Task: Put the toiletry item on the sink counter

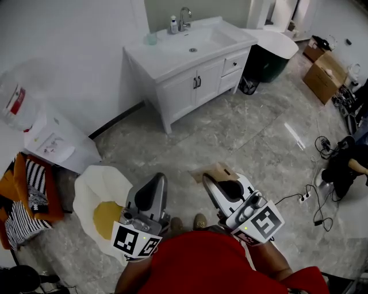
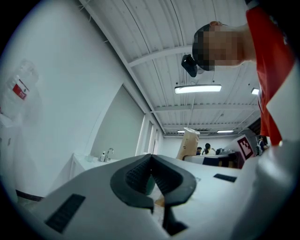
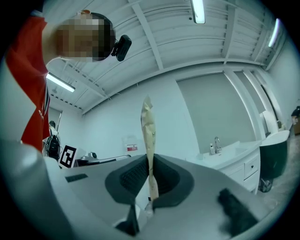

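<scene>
Packet (image 3: 148, 136) is tan and flat, pinched edge-on between the pads of the right gripper (image 3: 149, 171) and sticking out well past the tips. Right gripper is narrow, clamped on the packet and held about level in front of the person's red shirt. Left gripper (image 2: 151, 174) is beside it, with its jaws together and nothing between them. Both are over the grey tile floor (image 1: 247, 132).

The white desk (image 1: 158, 57) stands against the far wall, well apart from the packet. It has a sink (image 1: 195, 41), with a tap (image 1: 184, 17) at the back, a small bottle (image 1: 173, 25) just left of the tap, and a cup (image 1: 151, 38) near the left end. A dark bin (image 1: 267, 64) is right of the desk, with boxes (image 1: 325, 74) further right. A white chair (image 1: 98, 186) with a yellow seat is near the left gripper.
</scene>
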